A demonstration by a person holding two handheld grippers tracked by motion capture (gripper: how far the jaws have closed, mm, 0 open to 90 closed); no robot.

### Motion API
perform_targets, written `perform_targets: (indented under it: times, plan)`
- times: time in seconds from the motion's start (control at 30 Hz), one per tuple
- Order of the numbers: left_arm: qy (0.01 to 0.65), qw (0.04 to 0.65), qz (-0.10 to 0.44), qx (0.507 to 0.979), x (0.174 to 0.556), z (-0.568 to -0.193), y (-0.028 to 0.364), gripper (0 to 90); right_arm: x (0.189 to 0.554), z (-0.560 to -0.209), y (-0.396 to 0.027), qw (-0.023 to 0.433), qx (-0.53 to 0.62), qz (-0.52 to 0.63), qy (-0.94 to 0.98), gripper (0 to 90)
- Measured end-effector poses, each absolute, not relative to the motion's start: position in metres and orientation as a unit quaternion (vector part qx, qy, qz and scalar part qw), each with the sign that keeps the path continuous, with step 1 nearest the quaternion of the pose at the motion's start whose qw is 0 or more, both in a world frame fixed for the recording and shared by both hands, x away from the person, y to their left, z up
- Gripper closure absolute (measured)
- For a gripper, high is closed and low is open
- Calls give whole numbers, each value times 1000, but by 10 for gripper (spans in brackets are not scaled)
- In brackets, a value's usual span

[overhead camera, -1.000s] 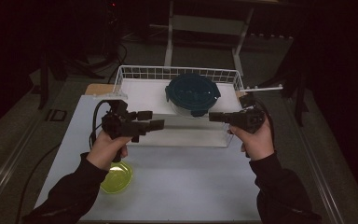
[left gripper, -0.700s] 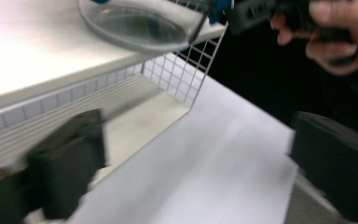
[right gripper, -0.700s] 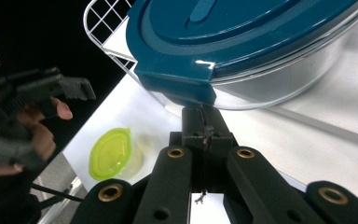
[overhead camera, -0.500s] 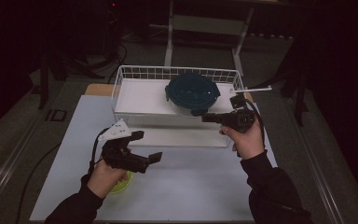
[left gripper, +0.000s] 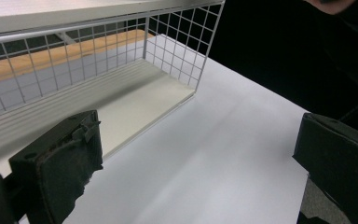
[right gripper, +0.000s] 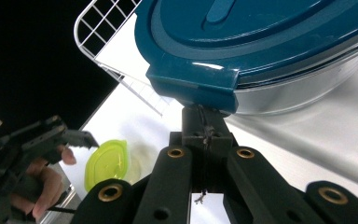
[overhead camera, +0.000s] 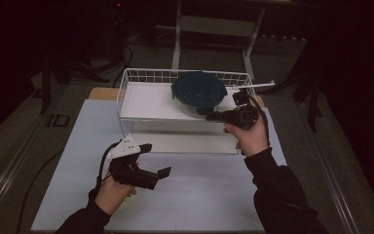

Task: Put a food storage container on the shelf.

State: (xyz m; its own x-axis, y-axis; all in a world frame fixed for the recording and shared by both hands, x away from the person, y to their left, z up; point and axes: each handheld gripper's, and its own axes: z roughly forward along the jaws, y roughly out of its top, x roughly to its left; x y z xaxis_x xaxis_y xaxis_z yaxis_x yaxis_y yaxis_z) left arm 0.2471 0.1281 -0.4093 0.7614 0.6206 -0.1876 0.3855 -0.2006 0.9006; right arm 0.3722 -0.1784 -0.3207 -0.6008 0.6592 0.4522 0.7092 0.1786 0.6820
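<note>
The right tool (overhead camera: 209, 116) is closed, its tips set against the clasp of the teal lid (overhead camera: 198, 90) on the glass container (right gripper: 307, 88), which sits on the upper shelf of the white wire rack (overhead camera: 146, 77). The left tool (overhead camera: 161, 171), its jaws just opened with nothing between them, is held low over the worktop (overhead camera: 209, 195), near a yellow-green lid (right gripper: 106, 162).
</note>
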Motion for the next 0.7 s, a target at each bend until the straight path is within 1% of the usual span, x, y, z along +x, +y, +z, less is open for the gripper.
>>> perform_targets:
  times: [0.3,0.4,0.5,0.6,0.7]
  plan:
    - [321,536,118,772,242,-411,128,4,382,-320,-173,22,-455,-458,-763,899]
    - [320,535,120,773,242,-411,129,4,384,-320,-172,30,-456,-457,-763,899]
    - [319,537,118,772,242,-411,130,4,382,-320,-170,20,-455,-456,-765,897]
    - [316,539,118,772,242,-410,132,4,380,-320,-169,25,-445,-462,-767,850]
    - [314,540,119,772,242,-409,135,4,373,-319,-171,18,-434,-470,-768,800]
